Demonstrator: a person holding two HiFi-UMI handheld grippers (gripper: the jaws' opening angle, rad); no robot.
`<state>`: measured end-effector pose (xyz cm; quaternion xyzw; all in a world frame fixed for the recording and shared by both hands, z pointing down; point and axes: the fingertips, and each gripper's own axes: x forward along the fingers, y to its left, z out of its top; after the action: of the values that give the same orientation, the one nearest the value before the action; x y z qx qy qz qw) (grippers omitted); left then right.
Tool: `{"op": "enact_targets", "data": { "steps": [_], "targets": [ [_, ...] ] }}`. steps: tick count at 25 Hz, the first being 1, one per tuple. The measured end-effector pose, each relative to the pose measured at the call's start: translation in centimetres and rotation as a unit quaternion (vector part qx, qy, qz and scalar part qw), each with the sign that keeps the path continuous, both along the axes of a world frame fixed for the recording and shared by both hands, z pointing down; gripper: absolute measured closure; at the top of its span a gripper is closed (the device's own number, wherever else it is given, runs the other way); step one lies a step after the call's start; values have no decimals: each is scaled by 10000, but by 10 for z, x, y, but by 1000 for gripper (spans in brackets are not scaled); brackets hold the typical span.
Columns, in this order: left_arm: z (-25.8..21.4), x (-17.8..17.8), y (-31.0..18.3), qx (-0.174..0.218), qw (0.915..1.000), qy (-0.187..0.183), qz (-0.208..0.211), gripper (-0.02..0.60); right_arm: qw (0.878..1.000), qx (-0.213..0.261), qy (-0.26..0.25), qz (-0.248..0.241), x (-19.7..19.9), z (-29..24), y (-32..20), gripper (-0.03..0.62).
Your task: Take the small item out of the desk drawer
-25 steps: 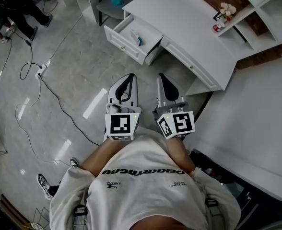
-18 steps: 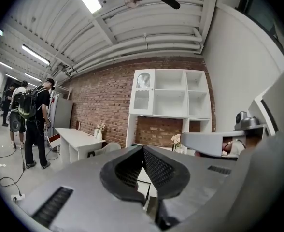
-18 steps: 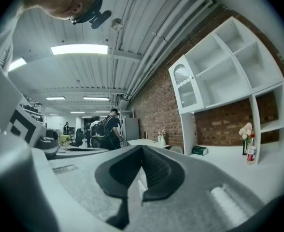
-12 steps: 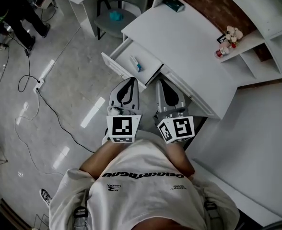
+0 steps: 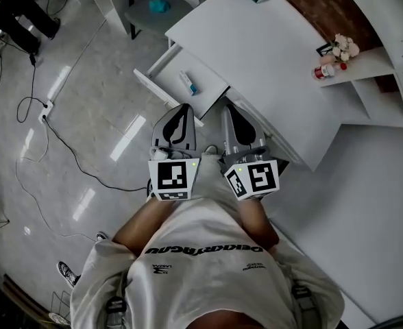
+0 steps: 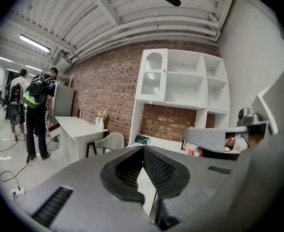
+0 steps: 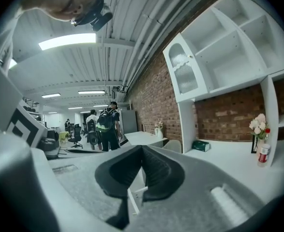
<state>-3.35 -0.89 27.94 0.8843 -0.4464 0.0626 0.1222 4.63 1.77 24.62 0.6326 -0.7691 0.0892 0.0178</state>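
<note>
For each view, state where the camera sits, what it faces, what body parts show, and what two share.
Head view: head-mounted, facing down at drawer; shirt, left gripper, right gripper show.
Left gripper view: on that gripper, facing shelves; shut jaws show.
Right gripper view: on that gripper, facing desk; shut jaws show.
Gripper views share: green box.

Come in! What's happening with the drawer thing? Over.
Left gripper, right gripper shut, empty. Small item in open drawer, untouched. Nothing blocking it.
</note>
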Motion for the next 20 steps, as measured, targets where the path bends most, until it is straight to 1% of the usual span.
{"op": "enact_targets", "data": {
  "steps": [5,8,12,15,20],
  "targets": [
    [42,22,-19,-405,9988,-231,-149,584,9990,-317,-39,-303,20,32,-20,592],
    [73,38,-35,-790,9958,-371,-290,583,9973,-494,16,-537,33,52,-38,592],
    [116,58,-60,-1241,9888,-617,-561,583,9943,-680,28,-826,53,80,-65,592],
    [147,69,-76,-1552,9821,-712,-791,583,9909,-881,-1,-1017,64,106,-80,592],
    [196,76,-102,-1975,9708,-781,-1111,583,9870,-1172,-12,-1096,81,147,-103,592]
  ]
}}
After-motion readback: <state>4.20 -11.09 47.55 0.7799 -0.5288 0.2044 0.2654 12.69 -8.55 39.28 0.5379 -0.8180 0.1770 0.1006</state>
